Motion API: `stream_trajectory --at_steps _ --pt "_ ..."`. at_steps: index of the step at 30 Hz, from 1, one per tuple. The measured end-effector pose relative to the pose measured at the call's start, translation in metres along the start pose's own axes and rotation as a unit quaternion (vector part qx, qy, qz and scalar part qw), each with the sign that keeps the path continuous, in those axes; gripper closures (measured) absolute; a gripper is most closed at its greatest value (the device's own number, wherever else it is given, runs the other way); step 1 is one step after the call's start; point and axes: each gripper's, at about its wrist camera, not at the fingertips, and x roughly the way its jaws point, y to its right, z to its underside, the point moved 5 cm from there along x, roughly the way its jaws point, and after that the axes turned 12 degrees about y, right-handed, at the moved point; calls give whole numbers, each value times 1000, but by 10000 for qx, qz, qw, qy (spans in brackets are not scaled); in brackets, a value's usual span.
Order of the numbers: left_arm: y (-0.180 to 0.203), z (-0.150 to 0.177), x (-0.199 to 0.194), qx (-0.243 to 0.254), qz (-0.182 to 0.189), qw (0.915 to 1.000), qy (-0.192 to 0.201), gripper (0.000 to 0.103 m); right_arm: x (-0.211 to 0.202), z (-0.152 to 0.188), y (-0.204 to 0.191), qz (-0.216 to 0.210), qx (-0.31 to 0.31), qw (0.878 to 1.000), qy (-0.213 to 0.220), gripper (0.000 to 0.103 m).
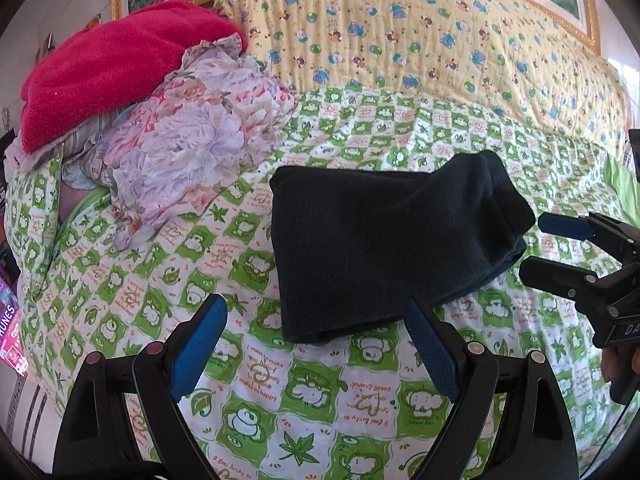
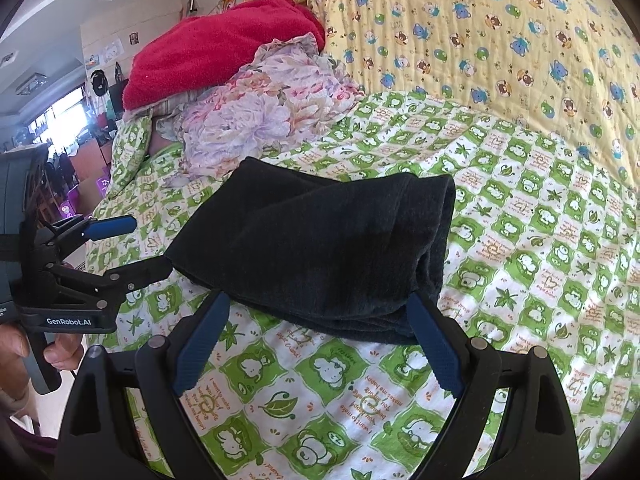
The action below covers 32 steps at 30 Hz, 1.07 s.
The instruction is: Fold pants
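Observation:
The dark pants [image 1: 380, 240] [image 2: 320, 240] lie folded into a thick, roughly rectangular bundle on the green-and-white bed sheet [image 1: 320, 400] [image 2: 320, 400]. My left gripper [image 1: 316, 304] hovers open over the bundle's near edge, with nothing pressed between its blue pads. My right gripper [image 2: 318, 299] is open too, its fingers straddling the near edge without clamping it. In the left wrist view the right gripper [image 1: 534, 246] shows at the bundle's right end. In the right wrist view the left gripper [image 2: 149, 244] sits by the bundle's left corner.
A red blanket [image 1: 112, 72] [image 2: 224, 52] and a crumpled floral cloth [image 1: 192, 136] [image 2: 260, 120] are piled at the far left of the bed. Across the back lies a yellow bear-print quilt [image 1: 400, 32] [image 2: 500, 40]. A hand [image 2: 16, 344] holds the left gripper's handle.

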Motion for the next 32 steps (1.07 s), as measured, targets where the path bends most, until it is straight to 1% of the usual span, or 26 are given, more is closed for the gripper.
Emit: stream_trajectory --at_steps 9,16,23,32 --pt "2 -6 5 -12 11 10000 19 12 3 1 5 57 49 10000 -44 13" --pt "-4 -21 9 -121 -50 9998 123 12 1 -3 9 123 10 9999 -5 13" --pt "-5 -24 14 -149 -61 9998 90 12 3 -4 16 133 191 9997 -21 13" --pt "3 -25 25 -3 -34 10000 -46 12 7 -7 15 116 283 9995 5 13"
